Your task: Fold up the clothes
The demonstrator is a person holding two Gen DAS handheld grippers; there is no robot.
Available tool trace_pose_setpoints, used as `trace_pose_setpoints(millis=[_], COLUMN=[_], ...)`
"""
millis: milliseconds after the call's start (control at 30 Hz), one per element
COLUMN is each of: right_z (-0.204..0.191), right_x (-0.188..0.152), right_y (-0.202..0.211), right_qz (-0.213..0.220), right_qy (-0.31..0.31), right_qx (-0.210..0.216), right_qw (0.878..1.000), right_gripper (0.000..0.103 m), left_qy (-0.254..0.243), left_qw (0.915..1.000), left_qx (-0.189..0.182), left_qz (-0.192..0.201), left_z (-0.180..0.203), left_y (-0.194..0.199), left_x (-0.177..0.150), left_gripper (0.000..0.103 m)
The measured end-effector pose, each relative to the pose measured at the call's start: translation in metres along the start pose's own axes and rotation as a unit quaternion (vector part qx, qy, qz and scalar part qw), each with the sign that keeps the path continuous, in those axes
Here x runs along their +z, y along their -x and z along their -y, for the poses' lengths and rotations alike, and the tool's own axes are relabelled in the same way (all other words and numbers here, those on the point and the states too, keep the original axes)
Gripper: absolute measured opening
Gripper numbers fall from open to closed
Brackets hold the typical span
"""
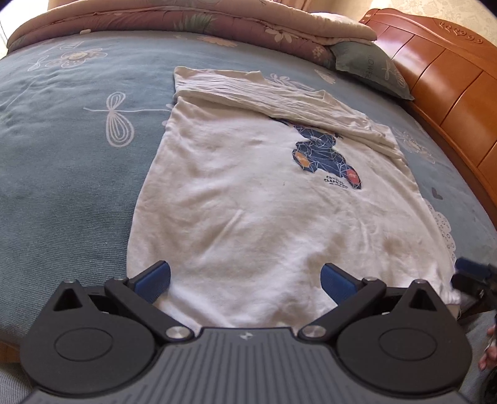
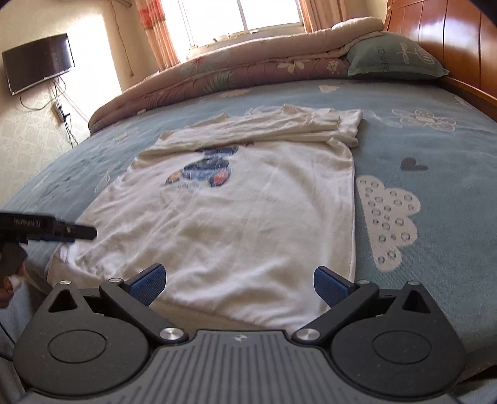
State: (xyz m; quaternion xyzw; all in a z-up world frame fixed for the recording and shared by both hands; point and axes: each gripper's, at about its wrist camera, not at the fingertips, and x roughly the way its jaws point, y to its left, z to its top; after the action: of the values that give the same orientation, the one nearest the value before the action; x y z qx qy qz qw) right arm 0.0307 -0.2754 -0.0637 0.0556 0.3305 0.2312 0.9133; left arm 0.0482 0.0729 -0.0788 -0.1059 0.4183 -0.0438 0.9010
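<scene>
A white T-shirt (image 1: pixel 248 199) with a blue bear print (image 1: pixel 326 155) lies flat on the bed, its far part folded back over itself in a wrinkled band (image 1: pixel 279 99). My left gripper (image 1: pixel 245 281) is open above the shirt's near hem, nothing between its blue pads. The right gripper shows at the right edge (image 1: pixel 469 276), by the hem's right corner. In the right wrist view the same shirt (image 2: pixel 236 217) spreads ahead, and my right gripper (image 2: pixel 240 284) is open over its near hem. The left gripper (image 2: pixel 62 231) pokes in from the left.
The bed has a blue flowered sheet (image 1: pixel 68 155). A rolled quilt (image 2: pixel 236 71) and a green pillow (image 2: pixel 394 59) lie at the far side against a wooden headboard (image 1: pixel 450 80). A wall television (image 2: pixel 38 66) and a window (image 2: pixel 245 15) are beyond. A person's hand (image 2: pixel 9 279) holds the left gripper.
</scene>
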Motion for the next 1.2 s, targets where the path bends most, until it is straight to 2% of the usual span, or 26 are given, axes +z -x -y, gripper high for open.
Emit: trace_pose_setpoints(millis=[167,300,367,467,633,767,900,1000,1133,1200], right_z=[0.019,0.038,0.046,0.059,0.072,0.058,0.049,0.048,0.054,0.056], right_x=[0.049,0.07,0.068,0.062,0.06,0.062,0.066,0.066,0.063,0.063], right_y=[-0.035,-0.083,-0.1,-0.098,-0.084,-0.075,-0.082,-0.09,-0.095,-0.095], right_qz=[0.03,-0.007,-0.029,-0.014,-0.001,0.023,0.013,-0.005,-0.024,-0.024], right_qy=[-0.01,-0.043,-0.062,-0.083,-0.099,-0.061,-0.055,-0.057,-0.073,-0.082], right_qx=[0.017,0.032,0.02,-0.007,-0.003,0.003,0.014,0.0,-0.011,-0.009], right_qw=[0.999,0.999,0.997,0.996,0.995,0.998,0.998,0.998,0.997,0.996], right_gripper=[0.103,0.103,0.103,0.103,0.103,0.103,0.103,0.103,0.103,0.103], left_qy=[-0.01,-0.018,-0.018,-0.016,-0.005,-0.012,-0.038,-0.036,-0.107,-0.109], left_qw=[0.9999,0.9997,0.9997,0.9997,0.9996,0.9998,0.9991,0.9982,0.9914,0.99], left_qx=[0.008,0.013,0.015,0.017,0.012,-0.014,0.007,0.021,0.058,0.068], left_qz=[-0.002,-0.006,-0.008,-0.012,-0.026,-0.006,-0.019,-0.043,-0.047,-0.057], left_z=[0.002,0.004,0.005,0.005,0.008,0.018,0.031,0.03,0.042,0.043], left_y=[-0.002,-0.003,-0.003,-0.004,-0.004,-0.001,-0.017,-0.03,-0.026,-0.023], left_x=[0.0,-0.001,0.0,0.002,0.013,0.029,0.033,0.024,0.009,0.01], left_gripper=[0.102,0.102,0.102,0.102,0.102,0.102,0.102,0.102,0.102,0.102])
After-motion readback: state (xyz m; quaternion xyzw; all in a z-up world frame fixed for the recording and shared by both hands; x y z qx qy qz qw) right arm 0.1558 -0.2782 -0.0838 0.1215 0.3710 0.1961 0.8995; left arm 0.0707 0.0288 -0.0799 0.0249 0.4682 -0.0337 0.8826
